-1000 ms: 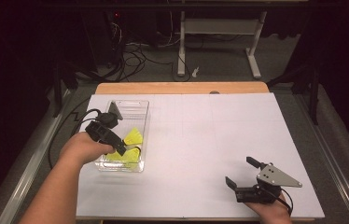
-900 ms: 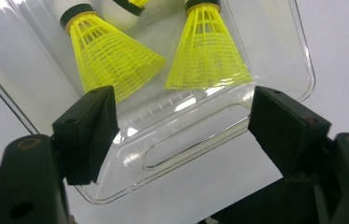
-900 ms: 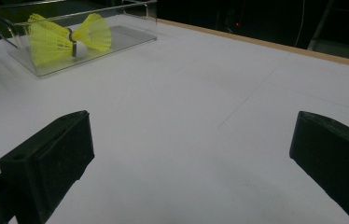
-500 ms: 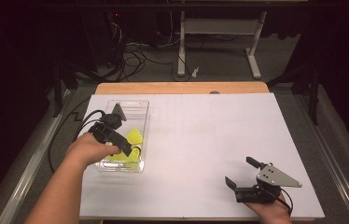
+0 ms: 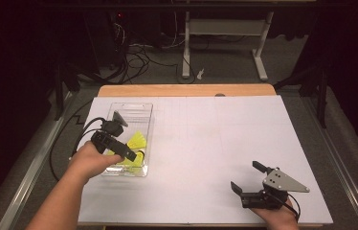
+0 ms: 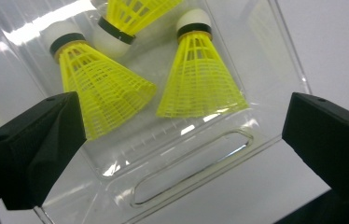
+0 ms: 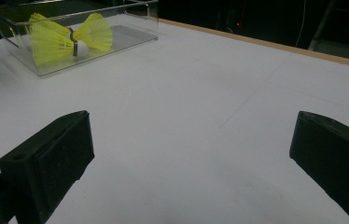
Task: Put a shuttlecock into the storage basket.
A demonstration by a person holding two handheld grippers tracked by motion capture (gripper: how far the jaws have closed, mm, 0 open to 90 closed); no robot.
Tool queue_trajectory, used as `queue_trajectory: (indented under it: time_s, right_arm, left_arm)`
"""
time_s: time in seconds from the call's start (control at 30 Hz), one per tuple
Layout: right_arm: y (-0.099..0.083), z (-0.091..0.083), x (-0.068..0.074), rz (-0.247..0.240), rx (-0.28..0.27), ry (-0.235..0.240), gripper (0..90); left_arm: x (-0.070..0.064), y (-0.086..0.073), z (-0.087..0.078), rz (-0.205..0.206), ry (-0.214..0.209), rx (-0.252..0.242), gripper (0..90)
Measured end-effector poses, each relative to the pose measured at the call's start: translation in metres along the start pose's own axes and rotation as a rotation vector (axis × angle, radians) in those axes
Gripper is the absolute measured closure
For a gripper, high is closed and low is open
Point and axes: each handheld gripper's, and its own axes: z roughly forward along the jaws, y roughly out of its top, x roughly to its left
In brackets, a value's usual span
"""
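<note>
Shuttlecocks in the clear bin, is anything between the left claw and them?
Nothing visible blocks it. The left claw hangs open above the clear bin, which has no lid, and the left gripper view looks straight down on three yellow shuttlecocks with open space between the jaws. Only the bin's walls hem them in.

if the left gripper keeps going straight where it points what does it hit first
Probably the near end wall of the clear bin, just ahead of the yellow shuttlecocks inside; depth is hard to judge, and the left gripper is open.

Left gripper [image 5: 119, 139] — jaws wide apart — angled downward; right gripper [image 5: 251, 179] rests agape.
</note>
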Motion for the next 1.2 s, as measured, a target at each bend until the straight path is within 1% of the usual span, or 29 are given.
queue_trajectory:
  time_s: [0.03,0.13,0.2,0.23,0.27,0.3,0.33,0.37,0.5,0.57,0.63,0.7,0.77,0.8,0.83,0.87,0.9,0.93,1.0,1.07,1.1,1.17,1.2]
  right_arm:
    - [0.000,0.000,0.000,0.000,-0.001,0.000,0.4]
    - [0.000,0.000,0.001,0.002,-0.001,-0.001,0.4]
    - [0.000,0.000,0.000,0.002,-0.001,0.000,0.4]
    - [-0.001,0.001,0.000,0.002,0.003,-0.001,0.4]
    - [-0.001,0.001,0.000,0.002,0.002,0.000,0.4]
    - [-0.001,0.001,0.000,0.003,0.004,-0.001,0.4]
    - [-0.001,0.001,0.000,0.002,0.002,0.000,0.4]
    - [-0.001,0.001,0.000,0.002,0.002,-0.002,0.4]
    - [-0.001,0.000,0.000,0.005,0.000,-0.004,0.4]
    - [-0.001,0.000,-0.001,0.007,-0.001,-0.005,0.4]
    - [-0.001,0.000,-0.002,0.010,0.000,-0.008,0.4]
    - [-0.001,0.000,-0.002,0.011,0.000,-0.008,0.4]
    - [-0.001,0.000,-0.002,0.013,-0.001,-0.008,0.4]
    - [-0.001,0.000,-0.002,0.013,-0.001,-0.009,0.4]
    - [-0.001,0.000,-0.003,0.013,-0.002,-0.009,0.4]
    - [-0.001,0.000,-0.003,0.012,-0.002,-0.010,0.4]
    - [-0.001,0.000,-0.004,0.014,-0.002,-0.013,0.4]
    - [-0.001,0.000,-0.004,0.017,-0.004,-0.015,0.4]
    - [-0.001,0.000,-0.004,0.019,-0.005,-0.020,0.4]
    - [-0.002,0.000,-0.005,0.022,-0.006,-0.024,0.4]
    - [-0.002,0.000,-0.005,0.022,-0.007,-0.027,0.4]
    - [-0.002,0.000,-0.005,0.021,-0.007,-0.031,0.4]
    - [-0.002,0.001,-0.006,0.023,-0.006,-0.034,0.4]
  left_arm:
    - [0.001,-0.002,0.000,0.001,-0.004,-0.018,0.9]
    - [0.003,-0.010,0.003,0.001,0.003,-0.078,0.9]
    - [0.006,-0.015,0.006,-0.006,0.000,-0.102,0.9]
    - [0.007,-0.017,0.008,-0.002,-0.005,-0.104,0.9]
    - [0.009,-0.019,0.008,-0.010,-0.016,-0.116,0.9]
    - [0.010,-0.021,0.008,-0.017,-0.011,-0.133,0.9]
    - [0.011,-0.022,0.009,-0.010,-0.001,-0.137,0.9]
    - [0.011,-0.024,0.010,-0.008,-0.001,-0.150,0.9]
    - [0.014,-0.031,0.012,-0.014,-0.015,-0.225,0.9]
    - [0.015,-0.035,0.011,-0.005,-0.015,-0.257,0.9]
    - [0.015,-0.038,0.011,0.013,-0.013,-0.279,0.9]
    - [0.016,-0.045,0.010,0.006,-0.024,-0.352,0.9]
    - [0.017,-0.051,0.011,0.017,-0.039,-0.395,1.0]
    - [0.016,-0.054,0.013,0.032,-0.028,-0.416,0.9]
    - [0.015,-0.056,0.015,0.043,-0.022,-0.425,1.0]
    - [0.015,-0.059,0.016,0.054,-0.022,-0.444,0.9]
    - [0.014,-0.062,0.017,0.050,-0.034,-0.472,0.8]
    - [0.014,-0.065,0.017,0.052,-0.041,-0.488,0.8]
    - [0.015,-0.070,0.016,0.065,-0.028,-0.541,0.7]
    - [0.017,-0.074,0.015,0.050,-0.026,-0.574,0.7]
    - [0.018,-0.076,0.016,0.053,-0.041,-0.583,0.7]
    - [0.017,-0.079,0.018,0.063,-0.035,-0.606,0.5]
    - [0.018,-0.081,0.019,0.074,-0.041,-0.620,0.5]
